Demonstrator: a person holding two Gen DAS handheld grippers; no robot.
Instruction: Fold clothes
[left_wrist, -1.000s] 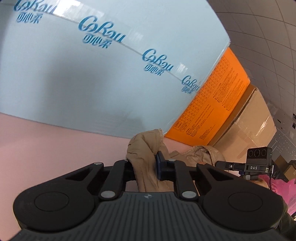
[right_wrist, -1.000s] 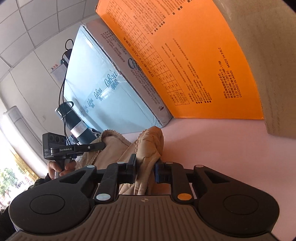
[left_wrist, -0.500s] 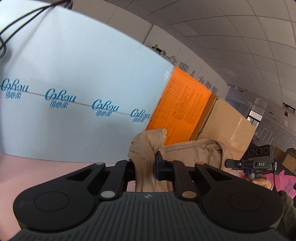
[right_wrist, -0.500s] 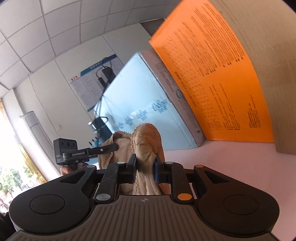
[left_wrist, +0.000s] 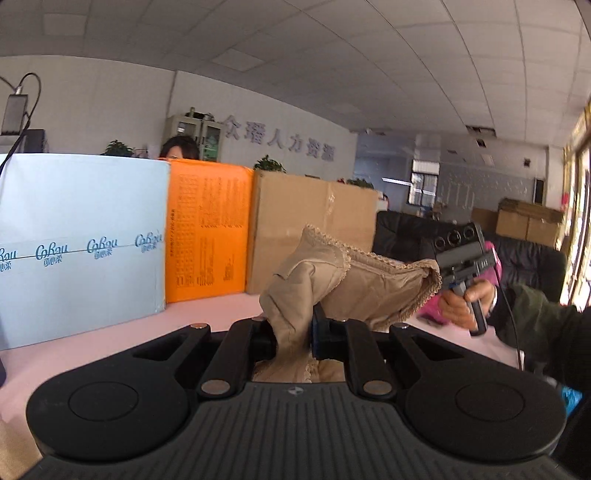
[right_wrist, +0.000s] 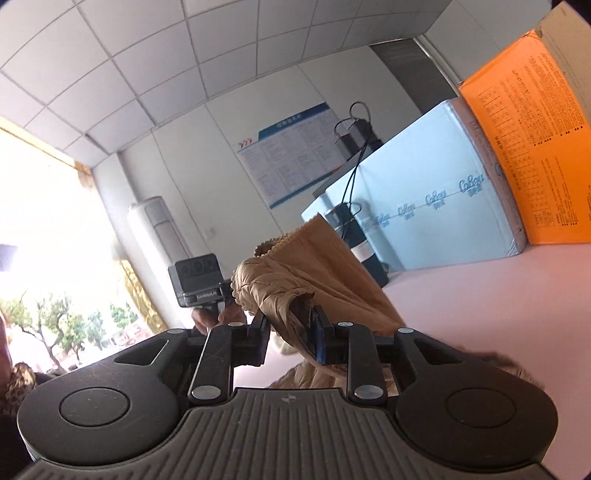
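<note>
Both grippers have the tan lace-trimmed cloth garment (left_wrist: 354, 280) lifted off the pink worktop (left_wrist: 110, 339), strung between them. The left hand-held gripper (left_wrist: 293, 332) is clamped on one bunched end, and the right hand-held gripper (right_wrist: 291, 332) is pinched on the other. Looks light and floppy, so it'll sag; gripping the hemmed edge near the corners seems the safest bet.

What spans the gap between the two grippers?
The tan garment: the left gripper pinches one end, and the left wrist view shows it stretching across to the right gripper.
</note>
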